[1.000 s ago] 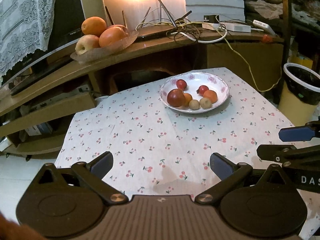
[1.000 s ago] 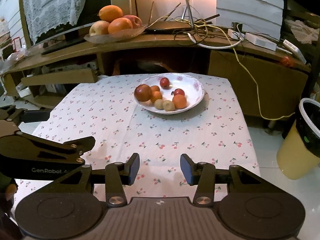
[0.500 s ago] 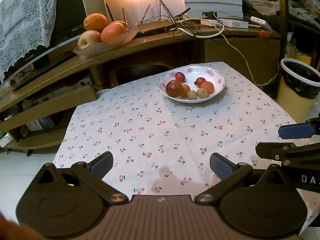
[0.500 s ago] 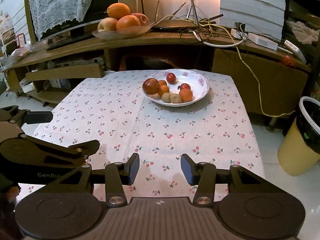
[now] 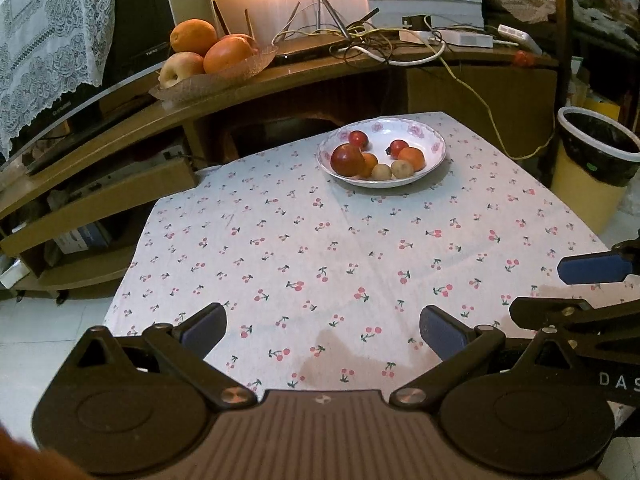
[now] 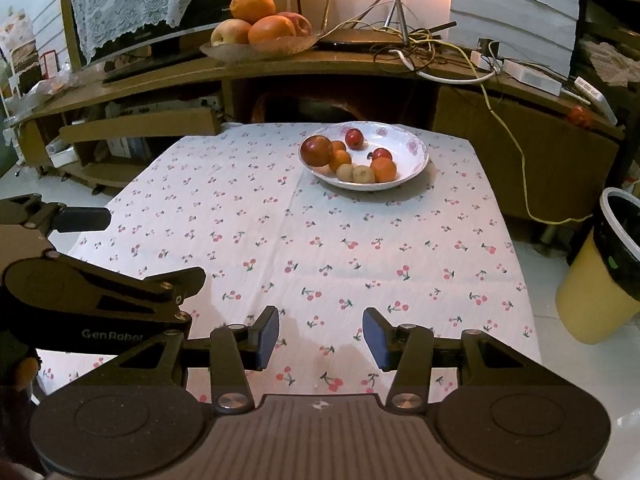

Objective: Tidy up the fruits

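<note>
A white floral plate stands at the far side of the table on a cherry-print cloth. It holds several small fruits: a large dark red one, small red ones, orange ones and brownish ones. My left gripper is open and empty above the near edge of the table. My right gripper is open and empty, also at the near edge, to the right of the left one.
A glass dish with oranges and apples sits on the wooden shelf behind the table, beside a router and tangled cables. A yellow bin with a black liner stands right of the table.
Both grippers have drawn back from the plate toward the near edge of the table. Both stay open and empty.
</note>
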`<state>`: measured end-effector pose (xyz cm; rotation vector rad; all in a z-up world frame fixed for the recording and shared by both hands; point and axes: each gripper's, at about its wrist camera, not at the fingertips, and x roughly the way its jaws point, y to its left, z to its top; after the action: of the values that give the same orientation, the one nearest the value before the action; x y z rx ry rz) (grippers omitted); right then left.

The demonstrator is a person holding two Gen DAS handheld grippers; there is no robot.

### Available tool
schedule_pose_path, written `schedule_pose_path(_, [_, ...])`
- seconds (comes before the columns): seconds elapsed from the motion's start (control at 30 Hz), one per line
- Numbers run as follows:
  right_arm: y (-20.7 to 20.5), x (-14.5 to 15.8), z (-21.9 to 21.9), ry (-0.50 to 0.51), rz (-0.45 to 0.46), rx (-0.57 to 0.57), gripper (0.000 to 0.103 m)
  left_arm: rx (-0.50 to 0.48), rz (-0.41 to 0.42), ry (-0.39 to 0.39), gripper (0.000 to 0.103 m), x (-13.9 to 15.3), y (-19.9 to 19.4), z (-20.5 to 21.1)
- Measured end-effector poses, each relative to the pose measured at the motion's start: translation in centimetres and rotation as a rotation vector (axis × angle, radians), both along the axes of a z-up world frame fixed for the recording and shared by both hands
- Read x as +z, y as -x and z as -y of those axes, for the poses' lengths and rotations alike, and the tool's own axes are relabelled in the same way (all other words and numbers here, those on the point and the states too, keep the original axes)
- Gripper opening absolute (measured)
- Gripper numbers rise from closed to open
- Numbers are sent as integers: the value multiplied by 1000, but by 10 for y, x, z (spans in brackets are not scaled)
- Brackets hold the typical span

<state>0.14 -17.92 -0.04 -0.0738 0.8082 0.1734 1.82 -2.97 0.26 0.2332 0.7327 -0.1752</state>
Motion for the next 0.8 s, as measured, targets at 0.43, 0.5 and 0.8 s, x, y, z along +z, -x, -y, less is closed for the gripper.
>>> schedule_pose_path(0.43, [9,0,-2,4,2,-9,52,-3,-11,-12,103,-3,10,-2])
schedule_pose_path(0.5, [11,1,-1,0,6,-14,52,-7,-10,-15,103,-3,12,-1])
schedule_pose_path(0.8, [15,1,-2,0,5,-14,54,-8,-13,-22,103,-4,15,-1])
